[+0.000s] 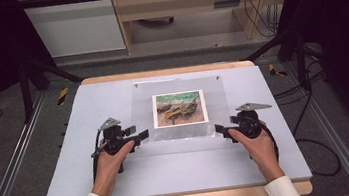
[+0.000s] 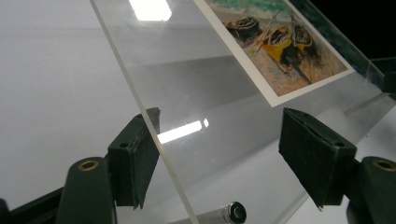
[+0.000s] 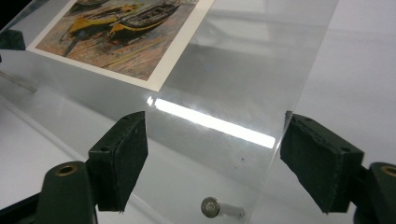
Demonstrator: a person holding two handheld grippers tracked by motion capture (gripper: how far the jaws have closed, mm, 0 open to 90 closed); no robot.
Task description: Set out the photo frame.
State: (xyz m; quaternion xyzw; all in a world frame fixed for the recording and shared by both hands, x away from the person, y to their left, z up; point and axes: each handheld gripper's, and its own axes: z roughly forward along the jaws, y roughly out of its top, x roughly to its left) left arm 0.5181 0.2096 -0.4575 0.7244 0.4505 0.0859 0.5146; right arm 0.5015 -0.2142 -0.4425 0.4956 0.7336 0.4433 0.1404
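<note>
**Clear sheet straddled at both near corners**

Nearest, the left gripper (image 1: 139, 135) and right gripper (image 1: 219, 130) are held level, jaws parted — nothing clamped. Between each pair the acrylic sheet (image 1: 183, 132) is seen edge-on, its long axis running gripper to gripper. Farther in, the boat picture (image 1: 179, 108) is seen under it on the table (image 1: 71, 176).

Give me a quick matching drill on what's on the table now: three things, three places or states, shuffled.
Things:
1. picture
2. left tongs
3. right tongs

Places or states:
A. open at the clear sheet's near right corner
B. flat at the sheet's middle
C. open at the sheet's near left corner

Pairs: 1-B, 2-C, 3-A
</note>
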